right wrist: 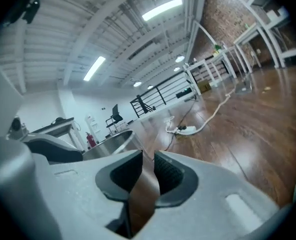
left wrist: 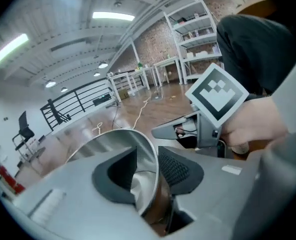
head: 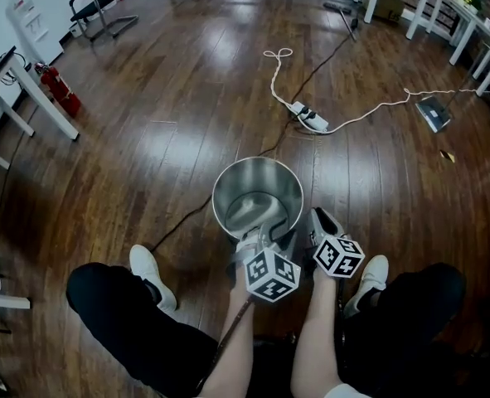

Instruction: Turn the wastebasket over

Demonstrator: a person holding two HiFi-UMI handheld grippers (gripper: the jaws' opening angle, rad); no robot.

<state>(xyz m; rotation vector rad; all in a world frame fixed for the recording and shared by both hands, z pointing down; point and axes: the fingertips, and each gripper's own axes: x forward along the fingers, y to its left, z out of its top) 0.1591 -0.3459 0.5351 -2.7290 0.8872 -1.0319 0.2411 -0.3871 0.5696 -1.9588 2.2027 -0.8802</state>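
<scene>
In the head view the wastebasket (head: 255, 181) stands upright on the wooden floor (head: 145, 139) at lower centre, mouth up, so the turning-over is not yet done. The left gripper (head: 259, 234) reaches its near rim, and the right gripper (head: 321, 216) hangs just beside its right wall. The person's shoes (head: 149, 270) flank it below. Open floor spreads above and to the left, while a power strip (head: 311, 120) and its cords lie above right, so tipping up and left looks freest. In the left gripper view the left gripper (left wrist: 146, 166) straddles the thin rim of the wastebasket (left wrist: 100, 146), one finger inside and one outside. The fingers are spread wider than the metal, with a gap on the inner side, so they are placed for a pinch but not clamped. The right gripper (left wrist: 170, 129) waits at upper right. In the right gripper view the right gripper (right wrist: 148, 171) has its fingers only narrowly apart with bare floor showing between them, holding nothing. The wastebasket (right wrist: 110, 143) sits at centre left and the power strip (right wrist: 185, 130) lies beyond it.
</scene>
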